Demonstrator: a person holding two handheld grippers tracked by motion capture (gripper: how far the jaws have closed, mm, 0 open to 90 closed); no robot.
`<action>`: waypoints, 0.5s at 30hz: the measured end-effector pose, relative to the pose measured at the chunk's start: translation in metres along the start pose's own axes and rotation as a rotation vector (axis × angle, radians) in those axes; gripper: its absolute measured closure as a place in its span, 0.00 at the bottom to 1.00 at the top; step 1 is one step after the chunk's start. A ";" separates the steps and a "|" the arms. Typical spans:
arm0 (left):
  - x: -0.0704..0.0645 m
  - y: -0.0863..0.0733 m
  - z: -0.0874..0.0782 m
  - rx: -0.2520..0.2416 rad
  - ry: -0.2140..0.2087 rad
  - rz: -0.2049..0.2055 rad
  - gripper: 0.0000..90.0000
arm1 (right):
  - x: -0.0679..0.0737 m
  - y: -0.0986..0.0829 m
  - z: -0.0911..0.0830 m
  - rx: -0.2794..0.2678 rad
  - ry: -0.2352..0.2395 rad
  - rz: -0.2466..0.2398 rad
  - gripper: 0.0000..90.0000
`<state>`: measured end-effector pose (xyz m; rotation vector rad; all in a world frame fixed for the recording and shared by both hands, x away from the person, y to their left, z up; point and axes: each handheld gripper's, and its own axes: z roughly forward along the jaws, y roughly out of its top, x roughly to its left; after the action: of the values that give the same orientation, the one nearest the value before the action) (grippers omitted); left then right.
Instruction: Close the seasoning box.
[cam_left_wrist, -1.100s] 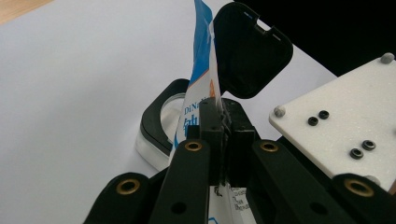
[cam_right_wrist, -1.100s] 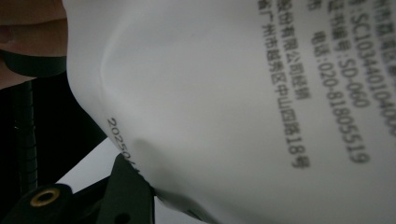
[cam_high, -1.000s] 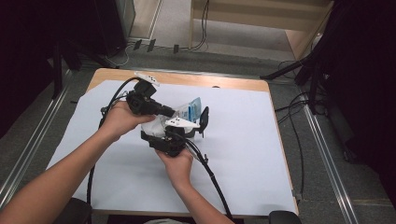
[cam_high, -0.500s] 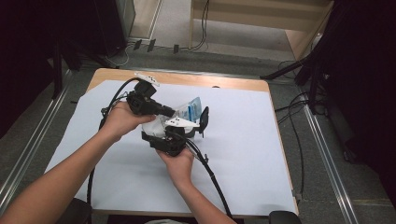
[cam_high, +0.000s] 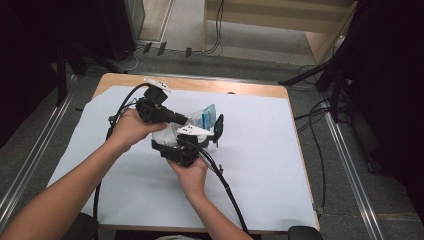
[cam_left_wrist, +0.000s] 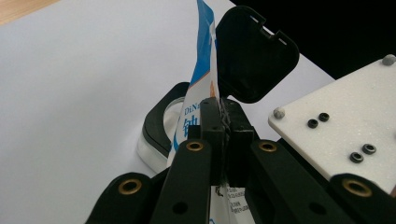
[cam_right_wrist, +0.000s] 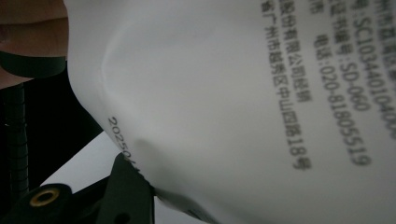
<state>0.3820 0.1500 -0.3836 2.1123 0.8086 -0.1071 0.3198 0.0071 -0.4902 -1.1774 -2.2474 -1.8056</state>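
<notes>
Over the middle of the table (cam_high: 260, 165), which is wearing a white sheet, the person is holding a white and blue printed pouch (cam_high: 200, 120) up between the two grippers. The left gripper (cam_left_wrist: 223, 126) is clenching the pouch's thin edge between its jaws, the film standing upright above them in the left gripper view. The right gripper (cam_high: 212, 131) is sitting just below and beside it in the high view, its white plate (cam_left_wrist: 345, 126) lying close to the left jaws. In the right gripper view the pouch's white printed back (cam_right_wrist: 243, 93) is pressing right up to the camera, with one black jaw touching its lower edge; whether that claw is clenched I cannot tell
</notes>
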 end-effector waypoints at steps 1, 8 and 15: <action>0.000 0.000 0.000 -0.001 -0.005 -0.001 1.00 | 0.000 0.000 0.000 0.000 0.000 0.000 0.63; 0.000 0.000 -0.001 -0.003 -0.004 -0.011 1.00 | 0.000 0.001 -0.001 -0.005 0.013 0.003 0.64; -0.001 0.001 0.000 -0.012 -0.006 -0.005 1.00 | 0.001 0.001 -0.001 -0.014 0.001 0.008 0.64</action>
<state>0.3818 0.1495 -0.3830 2.0979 0.8094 -0.1106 0.3192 0.0069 -0.4889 -1.1860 -2.2299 -1.8220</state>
